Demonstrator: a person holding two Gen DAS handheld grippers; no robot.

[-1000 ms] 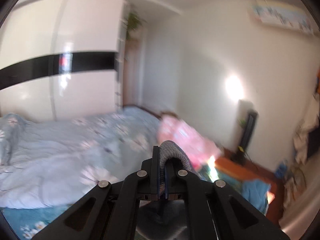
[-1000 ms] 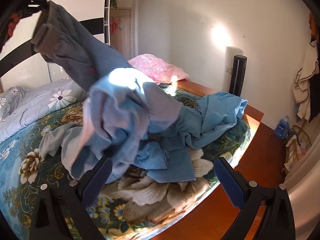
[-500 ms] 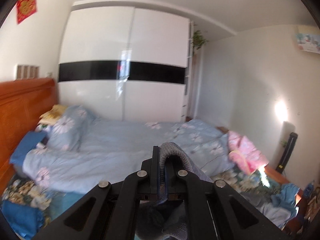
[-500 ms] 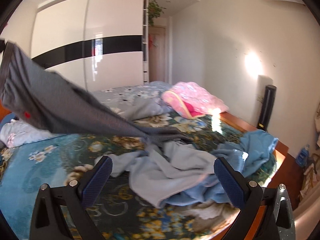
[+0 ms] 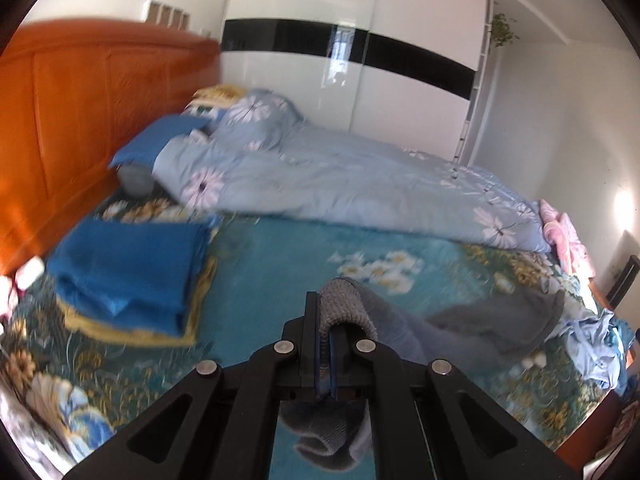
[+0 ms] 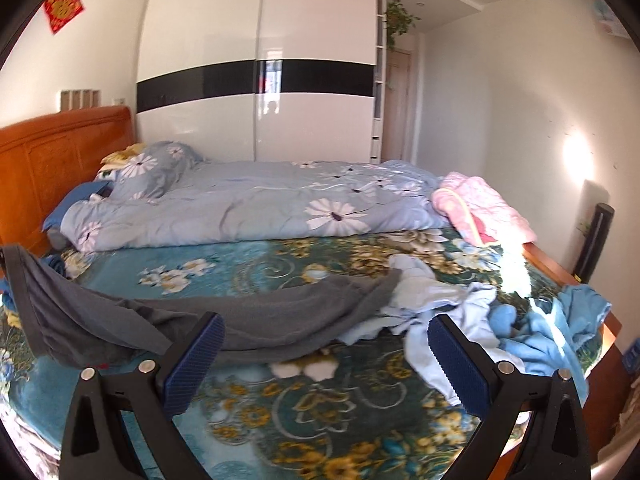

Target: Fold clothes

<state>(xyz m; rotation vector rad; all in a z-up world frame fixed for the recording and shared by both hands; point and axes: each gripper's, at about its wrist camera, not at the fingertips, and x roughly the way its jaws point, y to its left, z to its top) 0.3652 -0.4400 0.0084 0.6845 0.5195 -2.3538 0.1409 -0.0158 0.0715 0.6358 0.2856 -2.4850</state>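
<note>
Grey garment pulled out flat, nothing folded on it yet.
My left gripper point(image 5: 326, 320) pinches the dark grey knit garment point(image 6: 256, 316), now trailing across the teal floral bedspread point(image 6: 256, 272) instead of hanging high; my right gripper point(image 6: 322, 354) stays spread, empty. The crumpled light-blue clothes point(image 6: 500, 320) wait; a folded blue stack point(image 5: 132, 264) lies by the headboard.

A dark grey garment point(image 6: 248, 316) lies stretched across the bedspread, beside a crumpled pile of light-blue clothes point(image 6: 500, 320).
</note>
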